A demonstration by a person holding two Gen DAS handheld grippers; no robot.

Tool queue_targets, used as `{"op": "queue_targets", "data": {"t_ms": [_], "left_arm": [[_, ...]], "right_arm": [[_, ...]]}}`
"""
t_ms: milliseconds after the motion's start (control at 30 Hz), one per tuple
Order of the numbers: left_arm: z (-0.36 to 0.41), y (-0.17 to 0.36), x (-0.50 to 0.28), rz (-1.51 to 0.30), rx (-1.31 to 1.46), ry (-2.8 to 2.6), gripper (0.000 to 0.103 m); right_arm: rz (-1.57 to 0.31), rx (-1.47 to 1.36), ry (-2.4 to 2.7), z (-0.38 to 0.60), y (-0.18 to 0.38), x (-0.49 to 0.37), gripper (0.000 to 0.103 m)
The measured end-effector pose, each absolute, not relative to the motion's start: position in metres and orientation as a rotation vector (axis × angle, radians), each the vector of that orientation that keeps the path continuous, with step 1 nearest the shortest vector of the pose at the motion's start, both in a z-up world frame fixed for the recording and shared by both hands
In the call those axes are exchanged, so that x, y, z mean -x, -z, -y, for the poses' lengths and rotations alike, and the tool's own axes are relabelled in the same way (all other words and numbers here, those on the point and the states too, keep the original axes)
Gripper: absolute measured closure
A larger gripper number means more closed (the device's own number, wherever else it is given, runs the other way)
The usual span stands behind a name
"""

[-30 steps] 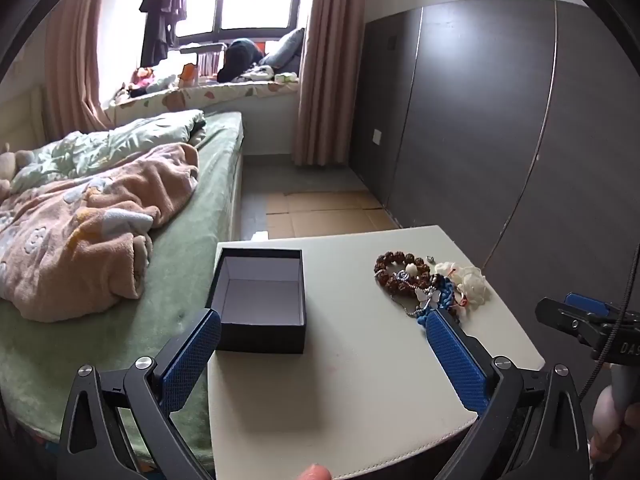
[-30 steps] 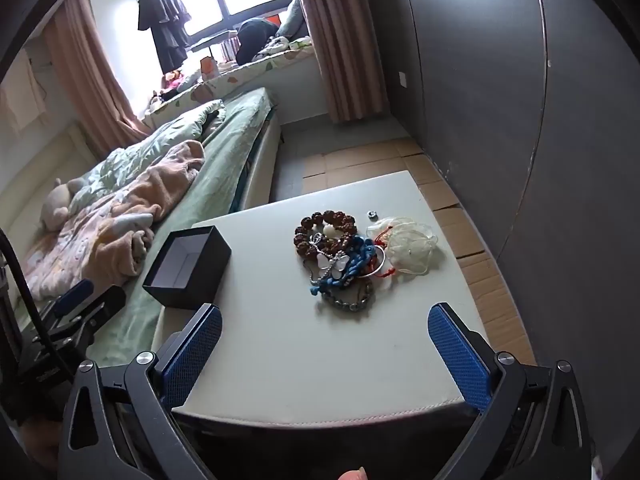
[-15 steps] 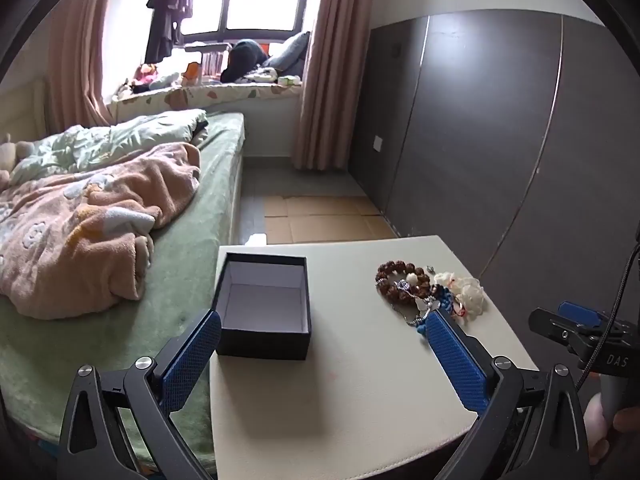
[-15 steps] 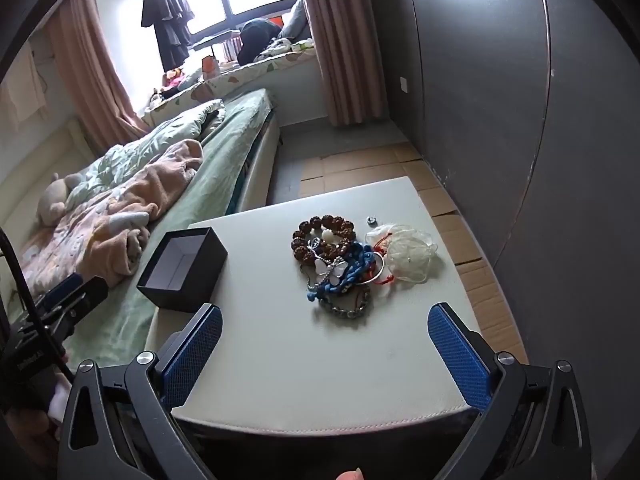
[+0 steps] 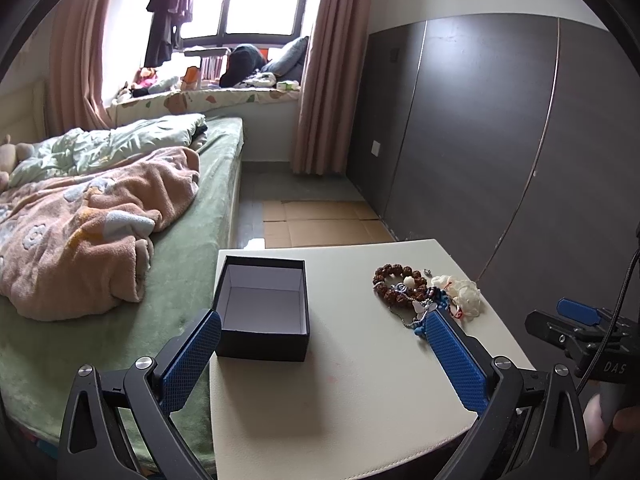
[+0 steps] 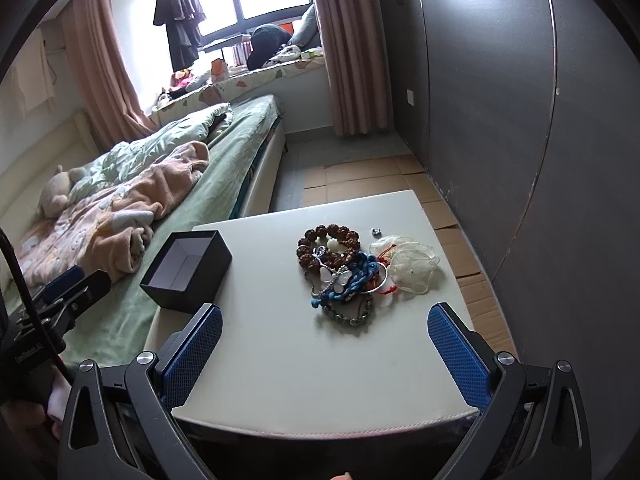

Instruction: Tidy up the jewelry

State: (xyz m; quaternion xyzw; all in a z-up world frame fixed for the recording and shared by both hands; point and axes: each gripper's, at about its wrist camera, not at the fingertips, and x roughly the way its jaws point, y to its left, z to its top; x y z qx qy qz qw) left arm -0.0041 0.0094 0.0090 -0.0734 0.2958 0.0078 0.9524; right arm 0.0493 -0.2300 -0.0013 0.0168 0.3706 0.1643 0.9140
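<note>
Hovering my left gripper (image 5: pixel 322 334) and right gripper (image 6: pixel 325 326) over the table (image 6: pixel 280 360), both spread wide. The jewelry pile (image 6: pixel 344 270) sits apart from the open black box (image 6: pixel 186 270).

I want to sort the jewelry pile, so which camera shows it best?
The right wrist view: the jewelry pile sits central and unobstructed. In the left wrist view it lies off right, partly hidden behind a blue finger.

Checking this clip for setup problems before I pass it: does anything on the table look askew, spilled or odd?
Only the jewelry: brown bead bracelet, blue cord, silver bangle and white butterfly pendant lie tangled in one heap, not laid apart. The open black box sits upright and empty, at the white table's bed-side edge. Nothing looks damaged.
</note>
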Motion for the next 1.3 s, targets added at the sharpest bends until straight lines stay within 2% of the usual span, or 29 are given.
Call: {"op": "queue_targets", "data": {"t_ms": [1300], "left_arm": [[-0.013, -0.005, 0.012, -0.585, 0.14, -0.05, 0.001]], "right_arm": [[-0.763, 0.005, -0.323, 0.23, 0.007, -0.042, 0.0]]}}
